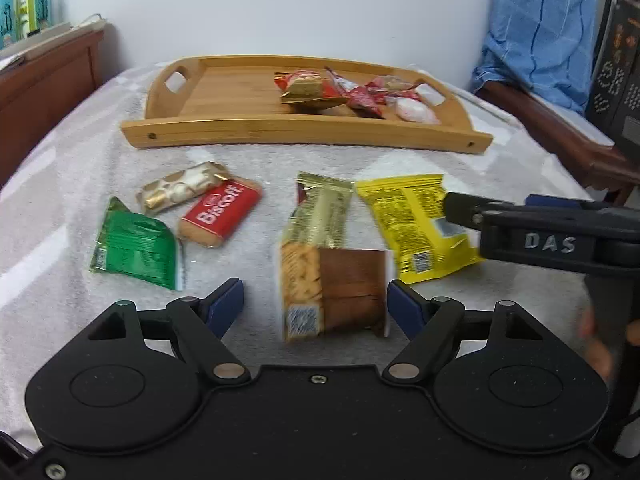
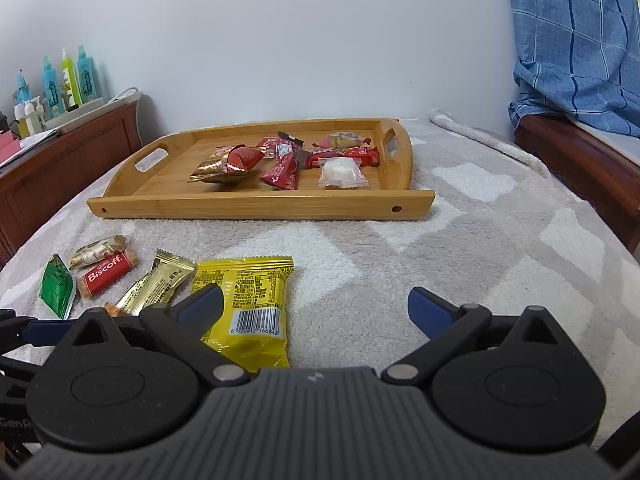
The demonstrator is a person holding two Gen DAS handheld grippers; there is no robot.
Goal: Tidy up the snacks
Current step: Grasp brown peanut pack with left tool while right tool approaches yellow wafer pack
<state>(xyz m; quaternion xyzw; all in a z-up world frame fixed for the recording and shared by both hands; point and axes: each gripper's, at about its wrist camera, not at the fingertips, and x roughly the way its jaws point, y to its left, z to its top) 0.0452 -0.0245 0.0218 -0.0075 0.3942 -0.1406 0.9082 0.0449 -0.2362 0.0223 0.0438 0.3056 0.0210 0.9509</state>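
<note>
Some snacks are already in the wooden tray (image 2: 256,204) at the back, w/ its left half bare. Five or six more lie on the grey blanket (image 2: 460,264) in front, so the job looks about half done.

The left tongs (image 1: 316,300) are spread wide. A brown and gold cracker pack (image 1: 332,292) sits right between the two blue tips. The tips are not squeezing it yet, tho the right tip looks to be just at its edge. The pack looks blurry, so I can't tell if it lies flat.

The right tongs (image 2: 316,308) are spread wide too & hold nothing. The yellow bag (image 2: 250,308) lies under the left tip, more to the left than the middle.

Also on the blanket: a gold bar (image 2: 160,286) just beside the yellow bag, a red Biscoff cookie (image 2: 105,278), a green packet (image 2: 58,290) & a gold and white candy (image 2: 98,250).

Step now, I think: pick up the cracker pack w/ the left tongs. Next move needs the tips to close on both sides of the pack, then lift it & carry it over the tray's front wall to the bare part. The wrap is slick, so grip it in the middle.
</note>
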